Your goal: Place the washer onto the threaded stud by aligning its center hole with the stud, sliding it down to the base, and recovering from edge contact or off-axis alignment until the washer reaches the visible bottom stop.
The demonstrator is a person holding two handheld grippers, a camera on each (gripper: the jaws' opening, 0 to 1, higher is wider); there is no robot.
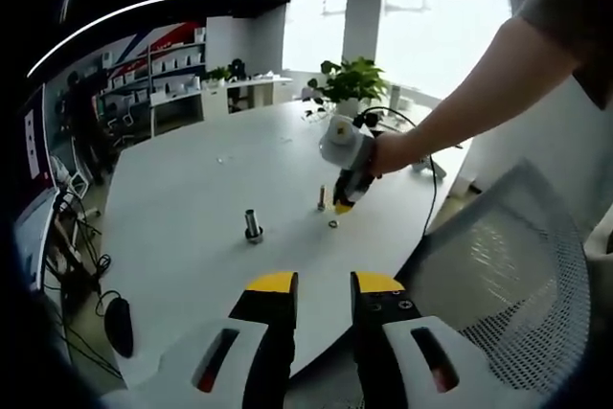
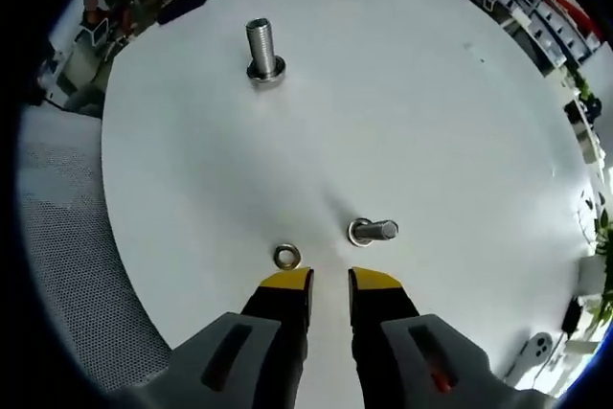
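A small metal washer (image 2: 286,257) lies flat on the white round table (image 2: 412,93), just in front of my right gripper's left jaw tip. My right gripper (image 2: 329,281) hovers low over the table, open by a narrow gap with nothing between the jaws. A short threaded stud (image 2: 372,231) stands just ahead to the right, and a taller threaded stud (image 2: 262,50) stands farther off. In the left gripper view, a hand holds the right gripper (image 1: 342,206) down beside the washer (image 1: 332,224) and short stud (image 1: 321,199). My left gripper (image 1: 324,284) hangs back near the table edge, open and empty.
A grey mesh chair (image 1: 508,265) stands close at the table's near edge. A potted plant (image 1: 352,79) and a cable (image 1: 433,189) sit at the far side. Shelves and a person (image 1: 84,117) are in the background. The table edge curves close on the left (image 2: 110,189).
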